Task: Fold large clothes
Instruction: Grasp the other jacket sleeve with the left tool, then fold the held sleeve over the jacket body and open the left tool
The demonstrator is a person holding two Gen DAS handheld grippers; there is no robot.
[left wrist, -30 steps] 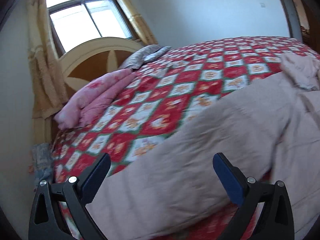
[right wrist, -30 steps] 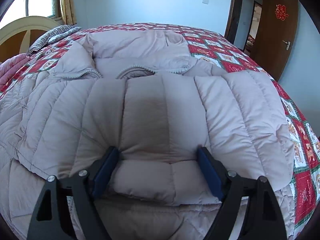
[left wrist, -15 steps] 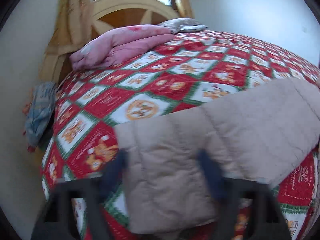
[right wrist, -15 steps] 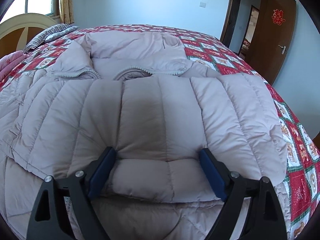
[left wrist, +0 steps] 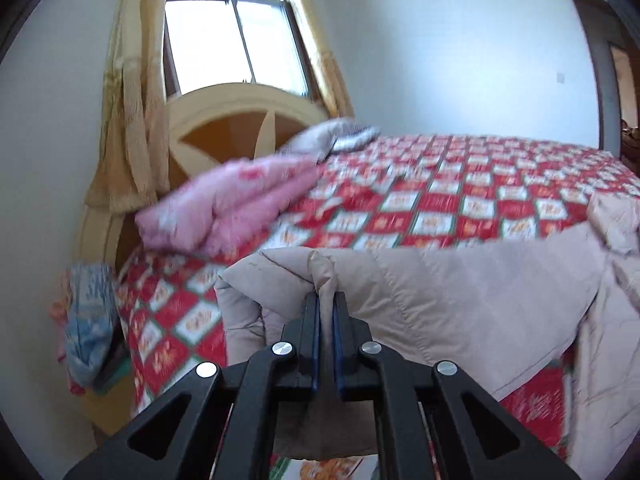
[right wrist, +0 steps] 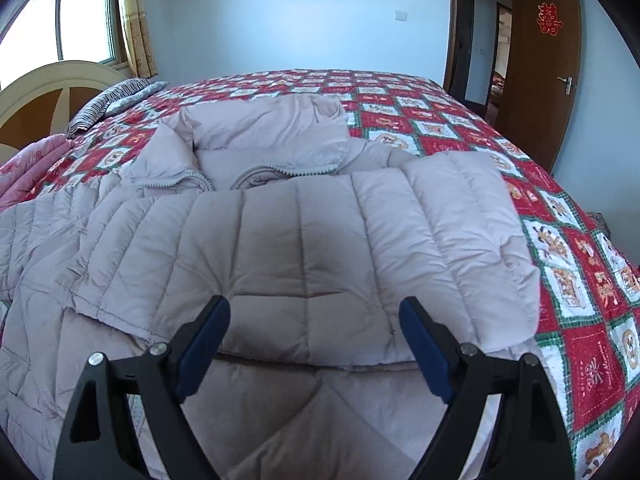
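Since a second ago: left claw [left wrist: 326,300], then spread wide above the coat, now pinched tight on a bunched fold of the coat's edge and lifted clear of the bedspread; my right-side view is little changed.

Left wrist view. Item: beige quilted coat [left wrist: 460,292], its gripped end raised and draped across the near part of the bed, the rest trailing off to the right. Surface: red, white and green patchwork bedspread [left wrist: 440,208] covering the whole bed. Pink folded quilt [left wrist: 228,208] lies near the cream, wheel-patterned headboard [left wrist: 240,120], a grey pillow [left wrist: 340,138] beyond it. Room: window [left wrist: 232,40] with yellow curtains [left wrist: 132,100], pale wall; a blue and pink bundle of cloth [left wrist: 88,320] hangs by the bed's corner. Picture blurred.

Right wrist view. Right claw [right wrist: 314,320] stands wide, its blue pads astride a puffy quilted panel of the coat [right wrist: 304,240]; whether they press it I cannot tell. Coat lies spread across the bedspread [right wrist: 560,240], hood [right wrist: 268,128] toward the far side, zip edges showing. Room: brown door [right wrist: 548,72] open at right with a red paper ornament [right wrist: 549,19], window [right wrist: 80,12] and headboard [right wrist: 52,92] at left, striped pillow [right wrist: 108,100] beside them.
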